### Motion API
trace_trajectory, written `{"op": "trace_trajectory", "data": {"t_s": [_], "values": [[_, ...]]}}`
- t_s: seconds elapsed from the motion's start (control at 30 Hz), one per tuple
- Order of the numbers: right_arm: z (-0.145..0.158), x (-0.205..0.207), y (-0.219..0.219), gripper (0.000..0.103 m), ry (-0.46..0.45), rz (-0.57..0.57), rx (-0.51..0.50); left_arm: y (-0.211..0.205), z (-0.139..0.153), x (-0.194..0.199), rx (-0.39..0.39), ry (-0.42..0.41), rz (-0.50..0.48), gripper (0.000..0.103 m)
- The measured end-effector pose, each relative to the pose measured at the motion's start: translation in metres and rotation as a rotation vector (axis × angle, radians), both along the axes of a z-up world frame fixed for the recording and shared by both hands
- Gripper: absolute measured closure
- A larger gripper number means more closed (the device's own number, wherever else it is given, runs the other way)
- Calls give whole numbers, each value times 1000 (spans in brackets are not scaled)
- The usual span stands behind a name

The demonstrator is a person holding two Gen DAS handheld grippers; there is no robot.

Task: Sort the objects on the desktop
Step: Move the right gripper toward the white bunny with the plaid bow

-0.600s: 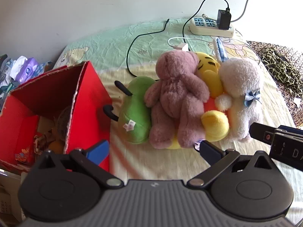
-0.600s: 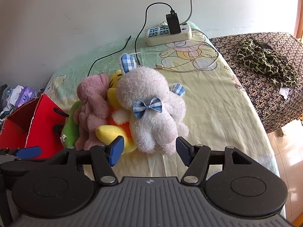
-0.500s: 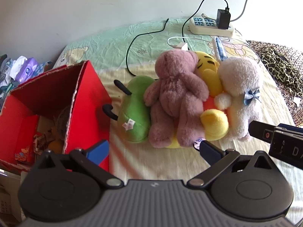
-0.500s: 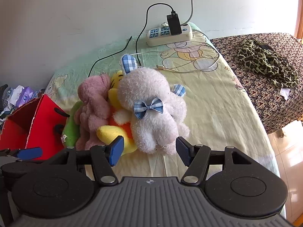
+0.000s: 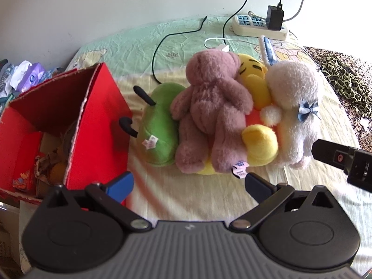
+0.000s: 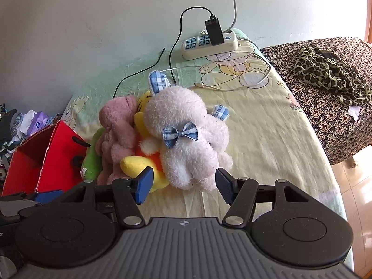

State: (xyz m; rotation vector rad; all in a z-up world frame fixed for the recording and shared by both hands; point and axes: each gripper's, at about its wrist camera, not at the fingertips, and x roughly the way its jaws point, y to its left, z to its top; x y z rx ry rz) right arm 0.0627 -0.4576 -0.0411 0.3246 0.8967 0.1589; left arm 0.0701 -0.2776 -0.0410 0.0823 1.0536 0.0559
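Several plush toys lie in a heap on the bed: a green one (image 5: 160, 125), a mauve bear (image 5: 214, 111), a yellow one (image 5: 258, 148) and a white rabbit with a blue bow (image 5: 295, 107). An open red cardboard box (image 5: 97, 121) stands at their left with small items inside. My left gripper (image 5: 189, 184) is open, just short of the mauve bear's feet. My right gripper (image 6: 184, 183) is open too, its fingers either side of the white rabbit's (image 6: 186, 134) feet without touching. The right gripper's body (image 5: 344, 160) shows at the left view's right edge.
A white power strip (image 6: 209, 44) with a black charger and trailing cables (image 6: 232, 86) lies near the wall. A leopard-print cloth (image 6: 330, 74) rests on a patterned surface to the right. Tissue packs (image 5: 28, 79) sit behind the red box. The bed edge drops off at right.
Both grippers have crept slightly closer to the plush heap. The toys and the box have not moved, and both grippers remain open.
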Motion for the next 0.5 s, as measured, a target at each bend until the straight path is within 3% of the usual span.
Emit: {"op": "trace_trajectory", "data": {"t_s": [0.33, 0.5], "values": [[-2, 3, -19, 40, -27, 5, 77, -4, 0, -1, -76, 32, -42, 2], [0, 7, -34, 40, -52, -1, 118, -7, 10, 3, -121, 7, -84, 2]]}}
